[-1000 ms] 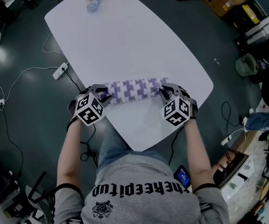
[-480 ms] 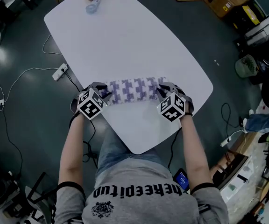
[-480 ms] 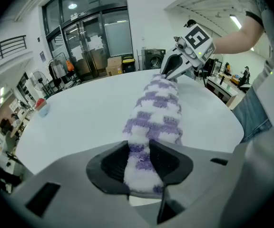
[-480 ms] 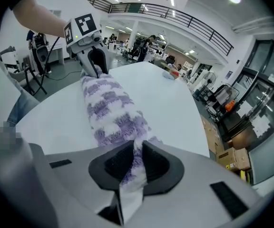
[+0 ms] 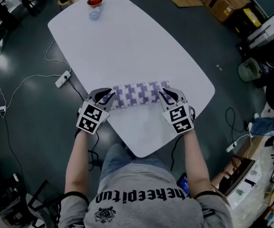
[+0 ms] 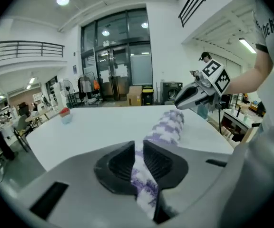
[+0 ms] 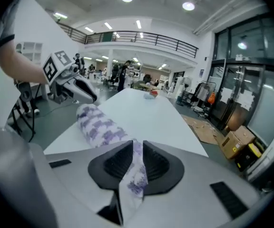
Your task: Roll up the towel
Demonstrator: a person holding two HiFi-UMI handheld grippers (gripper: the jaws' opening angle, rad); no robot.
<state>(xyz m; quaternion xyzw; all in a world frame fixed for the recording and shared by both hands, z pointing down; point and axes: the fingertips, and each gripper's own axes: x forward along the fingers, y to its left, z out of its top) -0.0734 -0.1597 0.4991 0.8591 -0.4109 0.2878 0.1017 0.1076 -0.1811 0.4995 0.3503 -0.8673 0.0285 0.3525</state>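
The towel [image 5: 137, 94], white with a purple pattern, lies rolled into a log across the near part of the white table [image 5: 127, 42]. My left gripper [image 5: 107, 98] is at its left end and my right gripper [image 5: 168, 96] at its right end. In the left gripper view a flap of the towel [image 6: 141, 184] is pinched between the black pads [image 6: 161, 164], whose jaws have just been closing on it; the roll [image 6: 168, 125] stretches away to the right gripper [image 6: 194, 96]. In the right gripper view a towel flap [image 7: 136, 175] is likewise clamped, with the roll [image 7: 99, 125] beyond it.
A red dish [image 5: 94, 1] and a pale blue cup [image 5: 94, 14] stand at the table's far end. The table's front edge [image 5: 137, 153] is just before the person's knees. A power strip [image 5: 63, 78] and cables lie on the floor at left, and cardboard boxes [image 5: 222, 4] at the upper right.
Both grippers have risen and rolled, so their marker cubes now face more upward. Each lifts a flap at its end of the towel. The roll stays where it was.
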